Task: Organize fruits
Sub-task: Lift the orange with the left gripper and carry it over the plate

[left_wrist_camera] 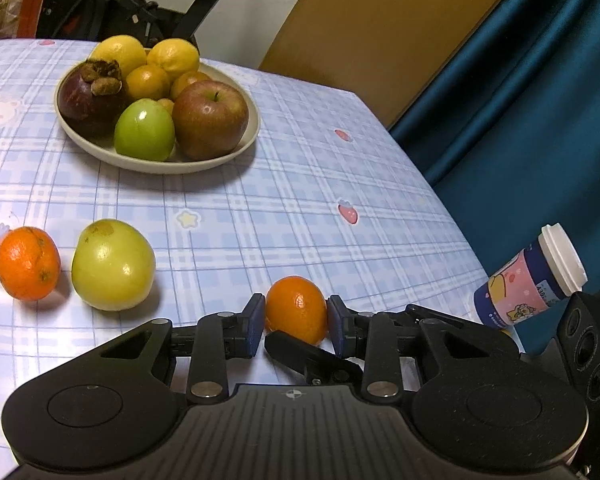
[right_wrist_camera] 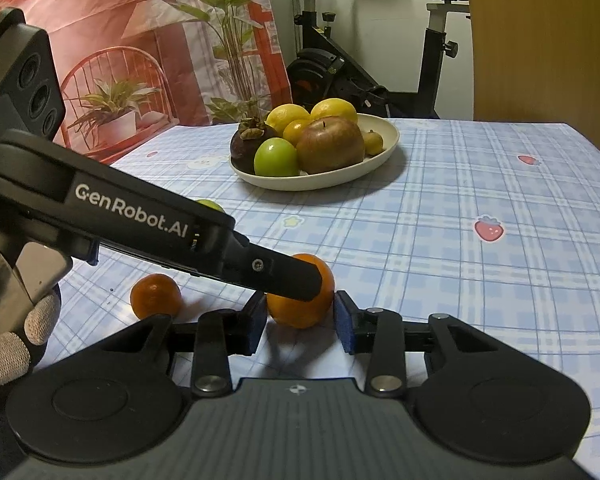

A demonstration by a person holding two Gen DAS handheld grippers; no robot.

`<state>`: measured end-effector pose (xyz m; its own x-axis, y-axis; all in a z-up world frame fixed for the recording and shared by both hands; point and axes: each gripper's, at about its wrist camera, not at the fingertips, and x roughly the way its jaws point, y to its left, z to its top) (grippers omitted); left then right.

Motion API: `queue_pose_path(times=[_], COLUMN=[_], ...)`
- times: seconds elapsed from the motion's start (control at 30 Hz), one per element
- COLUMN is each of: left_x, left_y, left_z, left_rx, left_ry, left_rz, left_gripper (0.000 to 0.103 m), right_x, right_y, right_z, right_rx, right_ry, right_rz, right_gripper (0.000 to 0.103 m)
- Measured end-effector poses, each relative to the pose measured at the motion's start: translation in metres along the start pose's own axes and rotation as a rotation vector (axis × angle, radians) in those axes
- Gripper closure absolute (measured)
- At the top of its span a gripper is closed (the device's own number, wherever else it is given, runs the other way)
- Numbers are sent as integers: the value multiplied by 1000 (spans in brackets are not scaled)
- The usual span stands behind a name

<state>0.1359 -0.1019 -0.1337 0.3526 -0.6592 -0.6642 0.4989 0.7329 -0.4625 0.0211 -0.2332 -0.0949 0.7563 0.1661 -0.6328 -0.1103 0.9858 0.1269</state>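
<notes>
A small orange [left_wrist_camera: 296, 308] sits on the checked tablecloth between the pads of my left gripper [left_wrist_camera: 296, 322], which touch or nearly touch its sides. The same orange [right_wrist_camera: 302, 300] lies between the pads of my right gripper [right_wrist_camera: 302, 318], which stand slightly apart from it. The left gripper's finger [right_wrist_camera: 260, 268] crosses over the orange in the right wrist view. A second orange [left_wrist_camera: 28, 264] and a yellow-green fruit [left_wrist_camera: 113, 265] lie on the cloth to the left. A cream plate [left_wrist_camera: 236, 148] farther back holds an apple, a green fruit, a mangosteen, lemons and oranges.
A paper cup with a white lid [left_wrist_camera: 532, 276] stands at the right table edge beside a blue curtain [left_wrist_camera: 520, 120]. An exercise bike [right_wrist_camera: 360, 68] and a potted plant [right_wrist_camera: 112, 112] stand beyond the table. The plate also shows in the right wrist view [right_wrist_camera: 384, 148].
</notes>
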Motion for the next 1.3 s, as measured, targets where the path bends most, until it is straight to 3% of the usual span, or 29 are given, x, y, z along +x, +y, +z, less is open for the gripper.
queue_pose_path(times=[0.37, 0.73, 1.3], left_x=[-29, -58, -23], left_y=[-17, -20, 6], left_z=[20, 60, 128], left_rx=[67, 81, 77], left_ry=[-62, -148, -111], left_rz=[7, 31, 64], left_gripper=[68, 68, 68], right_x=[-17, -20, 40], right_y=[0, 9, -13], right_z=[20, 73, 127], right_rx=[22, -41, -85], right_ry=[-60, -139, -149], right_rz=[24, 39, 53], right_gripper=[64, 64, 64])
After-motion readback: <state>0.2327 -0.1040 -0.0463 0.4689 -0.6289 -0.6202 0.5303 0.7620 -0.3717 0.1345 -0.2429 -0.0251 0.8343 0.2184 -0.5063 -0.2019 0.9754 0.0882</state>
